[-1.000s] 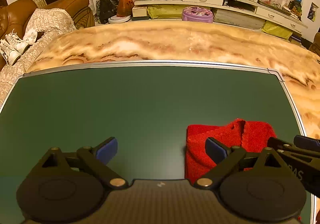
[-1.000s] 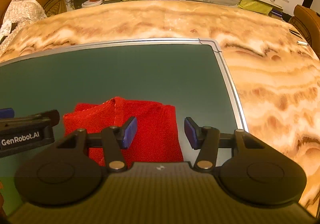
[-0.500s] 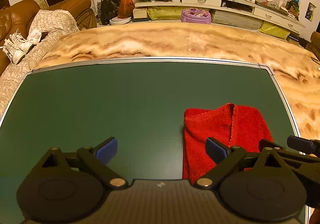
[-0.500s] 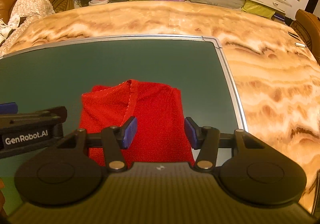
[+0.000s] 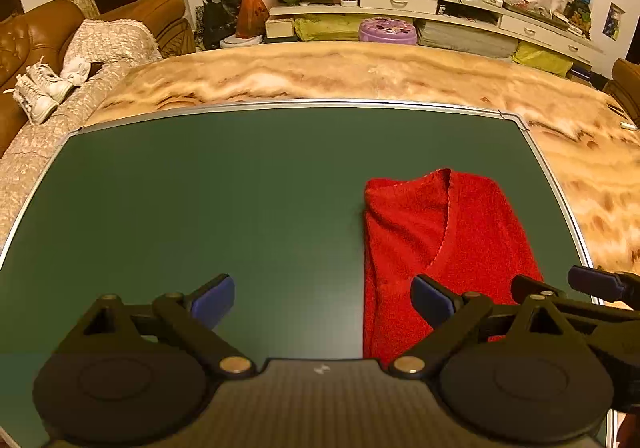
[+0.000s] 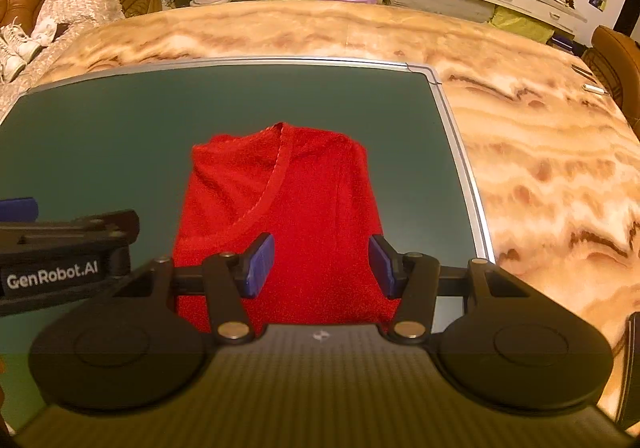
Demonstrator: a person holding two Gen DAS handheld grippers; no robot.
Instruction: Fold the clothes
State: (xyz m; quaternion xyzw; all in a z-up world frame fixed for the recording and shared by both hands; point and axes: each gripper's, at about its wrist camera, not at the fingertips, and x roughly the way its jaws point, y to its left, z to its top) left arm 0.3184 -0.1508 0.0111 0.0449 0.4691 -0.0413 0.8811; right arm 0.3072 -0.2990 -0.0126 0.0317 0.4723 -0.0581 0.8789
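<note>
A folded red knit top (image 6: 304, 207) lies flat on the green mat (image 6: 120, 135), V-neck at its far end, close to the mat's right edge. My right gripper (image 6: 322, 266) hovers above the garment's near half, open, nothing between its blue pads. In the left wrist view the same red top (image 5: 448, 240) sits right of centre. My left gripper (image 5: 322, 298) stands open over bare green mat (image 5: 200, 199), its right pad overlapping the garment's near left part. The right gripper's fingers (image 5: 592, 282) show at that view's right edge.
The mat has a metal rim (image 6: 460, 151) and lies on a marbled orange table (image 6: 540, 167). Beyond it stand a long white shelf unit (image 5: 440, 3), a purple tub (image 5: 386, 29) and a brown sofa (image 5: 32, 43) holding white shoes.
Both grippers have drawn back toward me and risen a little. More of the red top now shows, lying flat with its V-neck visible. Both stay open.
</note>
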